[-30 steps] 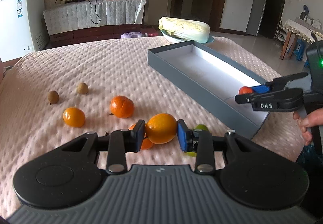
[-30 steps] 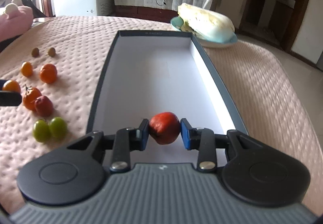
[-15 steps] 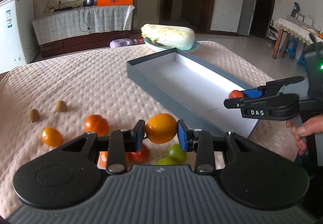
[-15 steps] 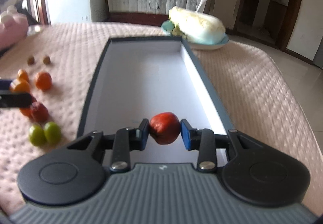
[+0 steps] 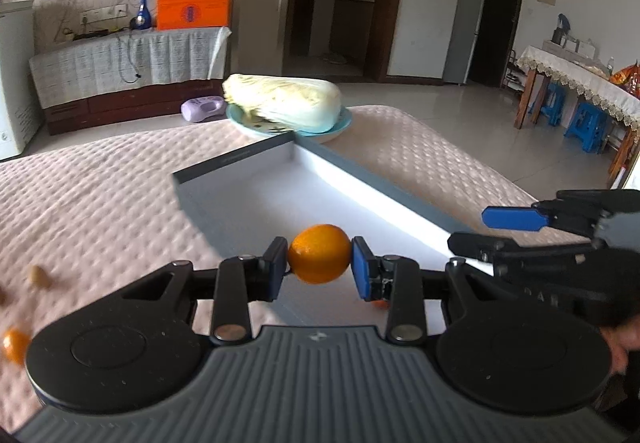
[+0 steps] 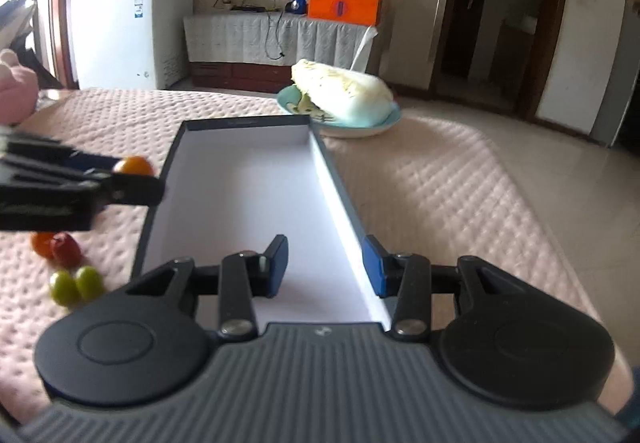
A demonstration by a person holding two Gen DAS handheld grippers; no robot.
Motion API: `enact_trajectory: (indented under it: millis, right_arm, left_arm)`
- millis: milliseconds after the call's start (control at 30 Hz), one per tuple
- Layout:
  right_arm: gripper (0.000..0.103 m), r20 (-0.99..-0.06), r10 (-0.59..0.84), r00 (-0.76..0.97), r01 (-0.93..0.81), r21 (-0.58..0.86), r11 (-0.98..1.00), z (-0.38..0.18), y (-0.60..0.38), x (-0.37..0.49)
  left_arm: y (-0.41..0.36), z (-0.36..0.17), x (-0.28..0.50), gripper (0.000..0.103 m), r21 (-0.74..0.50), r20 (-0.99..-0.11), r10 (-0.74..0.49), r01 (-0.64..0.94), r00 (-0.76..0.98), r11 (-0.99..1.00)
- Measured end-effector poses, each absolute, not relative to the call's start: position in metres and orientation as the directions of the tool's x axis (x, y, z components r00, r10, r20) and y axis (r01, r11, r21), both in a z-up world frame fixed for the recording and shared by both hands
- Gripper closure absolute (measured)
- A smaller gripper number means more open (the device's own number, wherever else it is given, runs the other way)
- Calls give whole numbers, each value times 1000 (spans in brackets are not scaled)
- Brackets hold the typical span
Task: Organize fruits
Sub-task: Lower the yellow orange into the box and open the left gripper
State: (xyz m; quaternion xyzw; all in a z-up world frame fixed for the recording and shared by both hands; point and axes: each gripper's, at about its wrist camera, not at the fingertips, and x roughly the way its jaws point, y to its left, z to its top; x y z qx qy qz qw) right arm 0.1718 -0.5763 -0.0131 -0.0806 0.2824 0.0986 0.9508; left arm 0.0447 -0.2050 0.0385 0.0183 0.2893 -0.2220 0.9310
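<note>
Carrying: your left hand-held gripper (image 5: pixel 319 268) clamps a round orange citrus fruit (image 5: pixel 319 253) above the shallow grey cardboard tray (image 5: pixel 236 163) ahead; your right hand-held gripper (image 6: pixel 325 268), jaws just opened, is empty.

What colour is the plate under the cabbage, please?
Light blue; the plate under the cabbage shows best in the right wrist view.

I see a small round orange (image 5: pixel 319 253) pinched between my left jaws, up over the long grey tray (image 6: pixel 248 179) — white inside, lying lengthwise ahead of my right jaws. Left of those jaws, on the pink quilted cover: two green grapes (image 6: pixel 75 284), a dark red fruit (image 6: pixel 66 249), another orange (image 6: pixel 42 242).
</note>
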Motion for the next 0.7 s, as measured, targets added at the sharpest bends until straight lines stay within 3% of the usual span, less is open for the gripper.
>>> enact_trajectory:
  millis: [367,700]
  right_arm:
    - [60,-561,105,821,-186,-91,978,-15,-585,177]
    - [59,-505,95,858,-175,-113,978,-9,-572,171]
  left_arm:
    - [-244,2,89,62,-63,-632,-363,421,685,905]
    - [-227,16,74,62,-76,-590,-383,424,710,903]
